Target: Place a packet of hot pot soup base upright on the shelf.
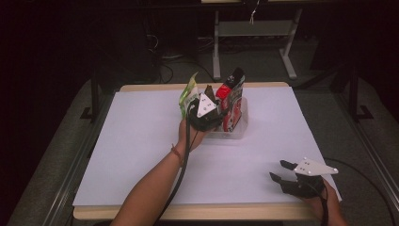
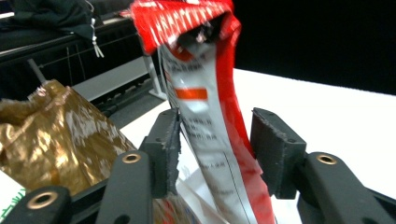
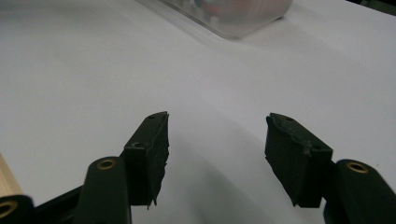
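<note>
Black and idle, the right gripper [image 1: 283,171] rests at the near right corner of the white-covered wooden tabletop [image 1: 141,141], jaws spread over bare surface. Farther back, near the far edge, the left gripper [image 1: 217,102] straddles a tall red-and-white foil snack packet [image 2: 212,116] standing in a clear plastic bin [image 1: 237,129]; its jaws are spread, one pad perhaps touching. This looks like pick-up or release; closing comes next. The left gripper view adds a crinkled gold foil bag [image 2: 56,135]; the high view adds a green pouch [image 1: 188,96].
</note>
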A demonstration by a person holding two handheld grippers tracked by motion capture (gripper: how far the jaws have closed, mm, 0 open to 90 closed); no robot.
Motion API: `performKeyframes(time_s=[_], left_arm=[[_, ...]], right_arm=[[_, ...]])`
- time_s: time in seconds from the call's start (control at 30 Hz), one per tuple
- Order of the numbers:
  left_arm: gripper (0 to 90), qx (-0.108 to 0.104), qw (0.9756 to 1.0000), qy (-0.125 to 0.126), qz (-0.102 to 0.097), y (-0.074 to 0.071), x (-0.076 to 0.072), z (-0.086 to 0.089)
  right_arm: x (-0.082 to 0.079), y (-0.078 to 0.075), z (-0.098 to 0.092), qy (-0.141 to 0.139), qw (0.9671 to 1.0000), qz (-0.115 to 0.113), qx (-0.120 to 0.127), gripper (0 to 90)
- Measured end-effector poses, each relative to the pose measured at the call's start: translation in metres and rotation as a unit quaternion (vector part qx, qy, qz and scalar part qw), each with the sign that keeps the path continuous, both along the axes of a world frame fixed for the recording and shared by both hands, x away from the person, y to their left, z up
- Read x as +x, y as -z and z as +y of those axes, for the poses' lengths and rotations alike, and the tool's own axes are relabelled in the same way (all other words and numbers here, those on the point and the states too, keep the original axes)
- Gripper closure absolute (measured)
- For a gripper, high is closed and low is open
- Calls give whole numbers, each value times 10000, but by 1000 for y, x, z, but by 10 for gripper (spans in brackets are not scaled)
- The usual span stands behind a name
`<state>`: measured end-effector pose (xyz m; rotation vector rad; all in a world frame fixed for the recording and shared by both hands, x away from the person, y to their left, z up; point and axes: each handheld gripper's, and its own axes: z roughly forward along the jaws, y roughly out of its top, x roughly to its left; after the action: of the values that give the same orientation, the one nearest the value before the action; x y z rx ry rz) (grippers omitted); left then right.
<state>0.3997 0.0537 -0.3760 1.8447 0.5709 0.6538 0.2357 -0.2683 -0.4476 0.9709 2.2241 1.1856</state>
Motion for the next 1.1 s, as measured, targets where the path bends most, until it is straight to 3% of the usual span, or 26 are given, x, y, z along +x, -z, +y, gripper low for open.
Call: performKeyframes(time_s=[0.63,0.9,1.03,1.1], left_arm=[[436,240,9991,352,31,-1,-33,41],[405,334,9988,361,48,1,-44,65],[380,516,9982,299,19,6,-46,74],[348,502,9982,305,93,8,-47,79]], right_arm=[[-2,-1,3,-5,9997,-156,-168,404],[-2,-1,4,3,9997,-188,-175,385],[-1,-1,4,-30,9996,-174,-214,382],[-1,0,5,-20,9996,-180,-222,375]])
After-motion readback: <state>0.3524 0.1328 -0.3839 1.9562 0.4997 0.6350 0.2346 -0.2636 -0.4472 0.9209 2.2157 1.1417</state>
